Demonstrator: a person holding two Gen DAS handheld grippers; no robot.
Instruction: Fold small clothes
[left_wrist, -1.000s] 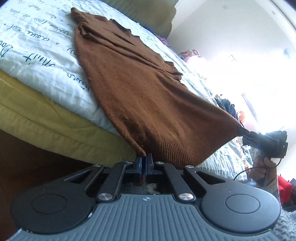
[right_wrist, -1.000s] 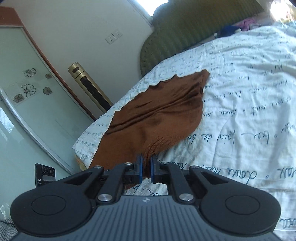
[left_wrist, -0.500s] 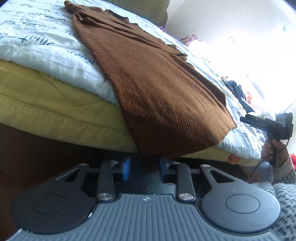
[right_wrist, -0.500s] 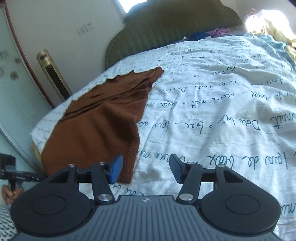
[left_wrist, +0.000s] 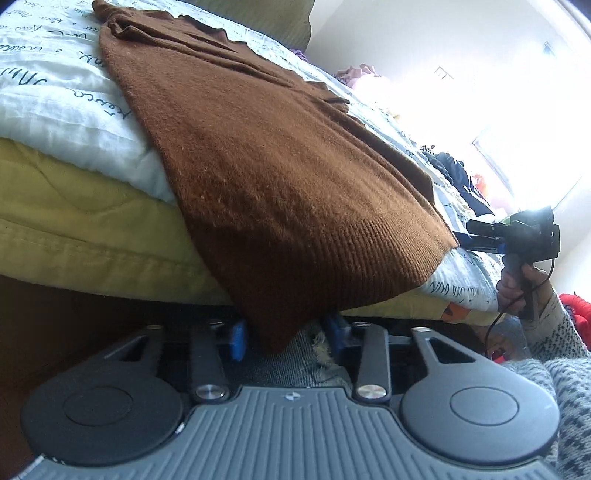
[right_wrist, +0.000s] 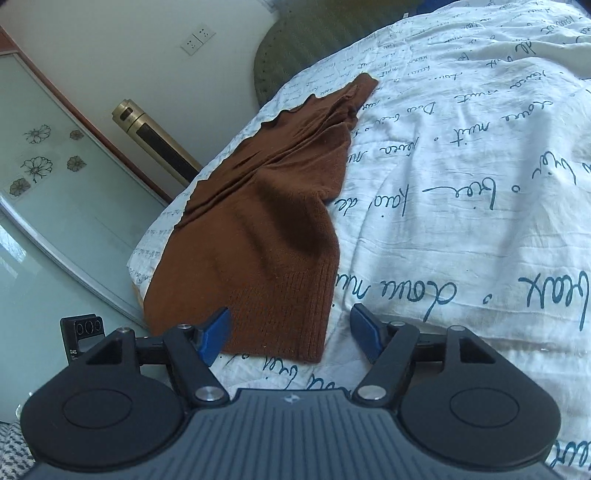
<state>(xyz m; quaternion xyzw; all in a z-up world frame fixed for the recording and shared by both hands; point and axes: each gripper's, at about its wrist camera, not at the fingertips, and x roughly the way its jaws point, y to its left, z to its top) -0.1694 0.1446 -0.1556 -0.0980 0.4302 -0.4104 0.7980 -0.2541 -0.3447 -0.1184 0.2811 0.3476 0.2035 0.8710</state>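
A brown knit garment (left_wrist: 277, 184) lies stretched along the bed, its ribbed hem draped over the bed's near edge. My left gripper (left_wrist: 286, 332) sits below that edge. Its jaws are closing, with a hanging hem corner between the blue pads, and the pads do not press on it. In the right wrist view the garment (right_wrist: 258, 240) lies flat on the quilt. My right gripper (right_wrist: 291, 334) hovers just before the other hem corner; its jaws are opening and hold nothing. That right gripper (left_wrist: 509, 236) also shows at the bed's side, held by a hand (left_wrist: 517, 288).
A white quilt (right_wrist: 461, 184) with blue script covers the bed over a yellow sheet (left_wrist: 92, 229). A green headboard (right_wrist: 295, 48), a gold tower (right_wrist: 155, 147) and a glass door (right_wrist: 55, 184) stand beyond. Loose clothes (left_wrist: 454, 173) lie further along the bed.
Both grippers opened and let go of the hem, which dropped onto the bed and over its edge. Both grippers sank lower.
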